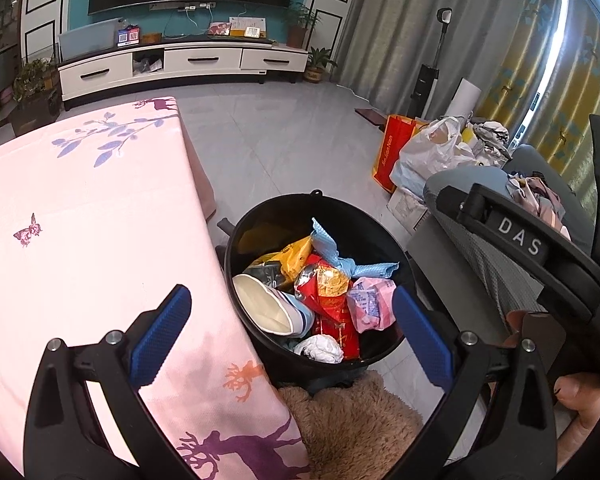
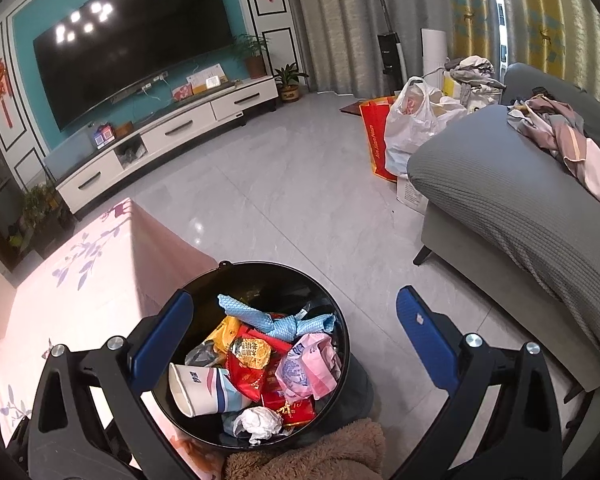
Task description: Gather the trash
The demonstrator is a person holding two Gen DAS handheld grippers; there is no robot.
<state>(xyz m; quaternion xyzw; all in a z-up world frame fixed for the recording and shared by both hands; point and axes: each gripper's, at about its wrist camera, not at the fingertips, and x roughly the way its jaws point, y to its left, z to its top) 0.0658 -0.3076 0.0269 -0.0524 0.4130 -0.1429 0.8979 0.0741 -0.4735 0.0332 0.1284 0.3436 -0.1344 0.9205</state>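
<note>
A black round trash bin (image 1: 260, 216) (image 2: 340, 320) stands on the floor against the table's edge. It holds a paper cup (image 1: 266, 306) (image 2: 198, 390), red wrappers (image 1: 332, 300) (image 2: 252, 376), a blue cloth (image 1: 340, 256) (image 2: 276, 320), a pink packet (image 1: 370, 304) (image 2: 310, 366) and a crumpled white tissue (image 1: 324, 348) (image 2: 260, 420). My left gripper (image 1: 292, 336) hangs open above the bin with nothing between its blue pads. My right gripper (image 2: 296, 344) is open and empty over the bin too. In the left wrist view the right gripper's black body (image 1: 540, 264) shows at the right, a hand (image 1: 584, 400) on it.
A table with a pink printed cloth (image 1: 80, 200) (image 2: 92, 276) lies left of the bin. A grey sofa (image 2: 520, 208) with clothes is at the right. Bags (image 2: 412, 120) sit on the tiled floor behind. A brown fluffy sleeve (image 1: 352, 420) shows at the bottom.
</note>
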